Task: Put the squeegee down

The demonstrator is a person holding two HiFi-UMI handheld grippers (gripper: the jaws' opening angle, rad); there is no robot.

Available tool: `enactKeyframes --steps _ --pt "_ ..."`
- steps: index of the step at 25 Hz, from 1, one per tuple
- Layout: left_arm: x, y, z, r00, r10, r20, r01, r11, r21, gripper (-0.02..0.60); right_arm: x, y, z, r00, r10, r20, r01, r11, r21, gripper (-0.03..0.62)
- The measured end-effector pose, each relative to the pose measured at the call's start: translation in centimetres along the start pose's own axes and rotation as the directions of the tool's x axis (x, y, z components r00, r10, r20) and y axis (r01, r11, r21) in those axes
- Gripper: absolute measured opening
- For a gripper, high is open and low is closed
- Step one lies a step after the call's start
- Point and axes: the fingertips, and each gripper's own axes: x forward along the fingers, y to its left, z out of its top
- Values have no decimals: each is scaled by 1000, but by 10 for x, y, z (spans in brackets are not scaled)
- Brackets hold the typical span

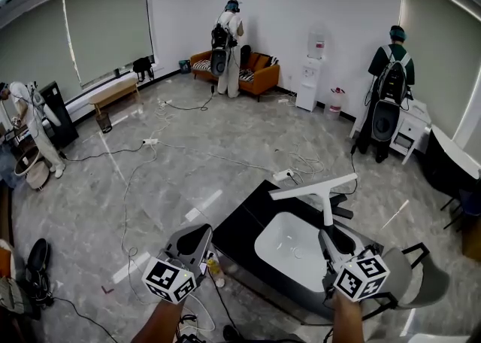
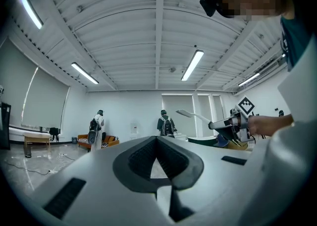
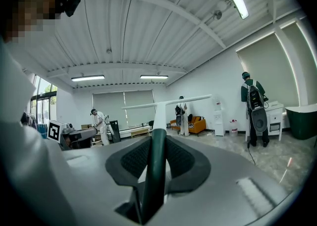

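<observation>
Our right gripper (image 1: 331, 242) is clenched on the squeegee (image 1: 322, 197) — the right gripper view shows both jaws pressing on the dark green grip, with the white stem running on ahead to the crosswise blade. We carry the left gripper (image 2: 157, 141) with its jaws closed tip to tip and nothing between them.

We hold the squeegee in the air, roughly level, over the far side of the white basin (image 1: 289, 251). Its blade lies past the basin's far rim, about above the far edge of the black counter (image 1: 239, 232), and it touches neither. From the head view the left gripper hangs over the floor (image 1: 195, 131), just off the counter's left corner. A grey chair (image 1: 421, 277) stands just beside the right gripper on its right, so that side is tight.

Beyond the counter the room opens wide — a glossy grey marbled floor, with cables (image 1: 105, 155) trailing across it. The walls are white and the blinds are drawn. An orange sofa (image 1: 248, 71) and a water dispenser (image 1: 310, 82) stand at the far wall, and a low bench (image 1: 114, 93) sits under the left window. Three people stand near the walls, well apart from the counter
</observation>
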Motion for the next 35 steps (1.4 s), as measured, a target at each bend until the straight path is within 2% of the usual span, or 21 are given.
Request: enactKeyframes --steps 5,10,20,25,35 --pt "-17 33 -6 1000 12 17 -11 1000 -25 5 13 23 -10 1000 -4 -22 4 1000 2 101" --pt "-24 46 -7 999 24 25 -23 999 -40 5 26 28 -8 999 -5 -34 5 1000 -12 101" --pt "-29 89 -1 996 94 9 -94 995 -23 5 93 31 -6 997 63 -48 -63 998 4 101" --pt "-5 98 0 993 117 -5 -117 993 -6 5 126 10 -6 994 92 -60 -91 996 13 101" --pt "52 139 -38 983 162 -83 -165 986 -25 5 213 -42 -35 984 122 -129 -116 992 52 101"
